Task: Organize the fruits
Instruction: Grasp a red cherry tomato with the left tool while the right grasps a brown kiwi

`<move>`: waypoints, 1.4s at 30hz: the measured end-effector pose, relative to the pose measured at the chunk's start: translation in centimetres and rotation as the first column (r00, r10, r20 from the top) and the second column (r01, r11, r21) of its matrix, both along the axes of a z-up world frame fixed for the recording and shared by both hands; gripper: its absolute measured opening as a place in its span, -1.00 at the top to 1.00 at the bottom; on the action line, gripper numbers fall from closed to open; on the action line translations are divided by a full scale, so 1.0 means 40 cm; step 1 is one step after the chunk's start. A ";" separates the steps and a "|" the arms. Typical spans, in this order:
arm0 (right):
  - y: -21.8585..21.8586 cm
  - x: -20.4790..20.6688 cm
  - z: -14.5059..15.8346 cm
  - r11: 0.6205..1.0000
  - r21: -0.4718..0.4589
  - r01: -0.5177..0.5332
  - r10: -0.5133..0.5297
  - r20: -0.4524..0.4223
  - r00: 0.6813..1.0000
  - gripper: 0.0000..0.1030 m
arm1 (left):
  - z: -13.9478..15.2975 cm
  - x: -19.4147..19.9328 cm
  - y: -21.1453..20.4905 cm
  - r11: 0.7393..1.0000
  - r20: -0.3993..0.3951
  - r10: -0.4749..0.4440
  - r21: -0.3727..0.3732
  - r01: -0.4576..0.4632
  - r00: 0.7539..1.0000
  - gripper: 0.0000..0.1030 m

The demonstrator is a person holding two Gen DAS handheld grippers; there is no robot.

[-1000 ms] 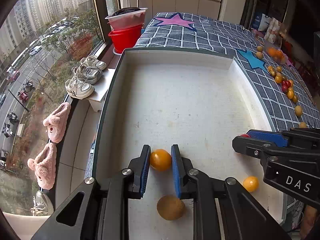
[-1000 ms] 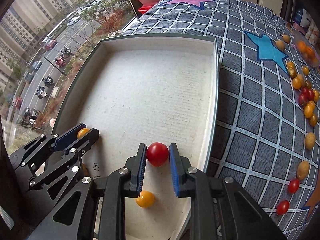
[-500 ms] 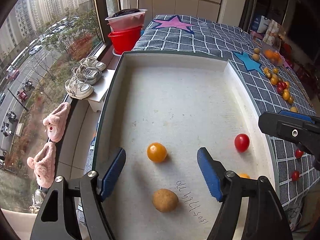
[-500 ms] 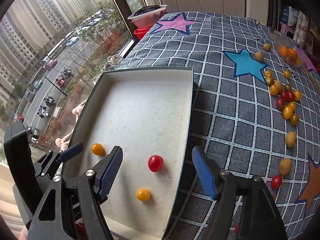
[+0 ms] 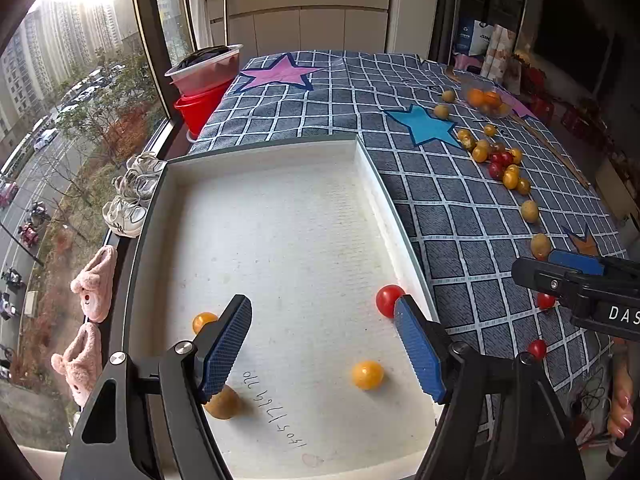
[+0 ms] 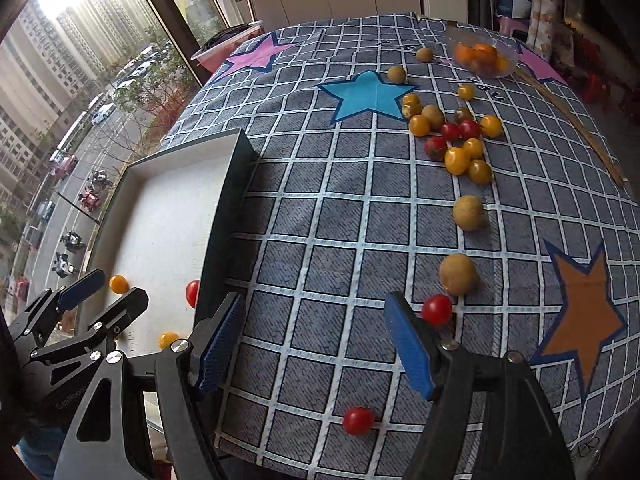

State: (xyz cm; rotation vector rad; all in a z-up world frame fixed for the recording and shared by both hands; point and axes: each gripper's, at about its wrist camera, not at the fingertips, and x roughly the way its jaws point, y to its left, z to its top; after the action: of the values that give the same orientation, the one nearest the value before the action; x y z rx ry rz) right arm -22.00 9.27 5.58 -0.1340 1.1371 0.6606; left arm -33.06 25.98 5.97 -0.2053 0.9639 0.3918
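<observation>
Left wrist view: the left gripper [image 5: 322,350] hangs over the near end of the white tray [image 5: 280,152] with its blue-padded fingers spread wide and nothing between them. Four fruits lie loose on the tray floor: a red cherry tomato [image 5: 389,300] near the right wall, just beyond the right finger's tip, a yellow cherry tomato [image 5: 367,375] nearer the camera, an orange-yellow one [image 5: 203,321] partly hidden behind the left finger, and a brownish longan [image 5: 222,403] under that same finger. Handwritten marks [image 5: 272,408] show on the tray floor. In the right wrist view, the right gripper [image 6: 312,340] is over the checked tablecloth [image 6: 340,220], beside the tray's right wall, its jaws likewise wide apart and empty. One red tomato [image 6: 437,310] sits just past its right fingertip, another [image 6: 358,420] lies on the cloth between the fingers, nearer the camera. Two longans [image 6: 458,274] lie beyond, and a cluster of red and yellow tomatoes [image 6: 456,140] sits further up near the blue star [image 6: 366,94]. A clear bowl of oranges [image 6: 480,56] stands at the far edge.
</observation>
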 end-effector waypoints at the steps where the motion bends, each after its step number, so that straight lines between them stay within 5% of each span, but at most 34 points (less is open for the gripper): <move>1: -0.023 0.010 -0.001 1.000 -0.001 0.020 -0.020 0.001 1.000 -0.46 | 0.003 0.009 -0.015 1.000 0.000 -0.014 0.002 0.014 1.000 -0.46; 13: -0.224 0.104 -0.045 0.985 -0.003 0.173 -0.173 -0.018 0.985 -0.46 | -0.021 0.092 -0.223 0.982 -0.041 -0.188 -0.026 0.187 0.981 -0.46; 25: -0.166 0.117 -0.075 0.996 0.036 0.078 -0.076 -0.039 0.996 -0.39 | -0.089 0.095 -0.341 0.968 -0.065 -0.247 -0.065 0.243 0.967 -0.46; 35: -0.122 0.138 -0.091 0.999 0.010 0.042 -0.042 -0.015 0.999 -0.31 | -0.119 0.103 -0.413 0.959 -0.072 -0.283 -0.027 0.282 0.956 -0.45; 39: -0.116 0.136 -0.090 0.999 -0.002 0.038 -0.038 0.003 0.999 -0.11 | -0.119 0.104 -0.422 0.958 -0.072 -0.285 -0.029 0.284 0.956 -0.43; 42: -0.114 0.135 -0.090 0.999 -0.004 0.033 -0.033 0.006 0.999 0.11 | -0.114 0.099 -0.429 0.958 -0.065 -0.286 -0.034 0.284 0.956 -0.18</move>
State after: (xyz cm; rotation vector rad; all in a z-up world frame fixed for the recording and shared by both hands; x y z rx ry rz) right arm -16.60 4.69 1.98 -0.1209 1.1328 0.6285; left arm -29.10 8.82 1.42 -0.0724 1.0506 0.1220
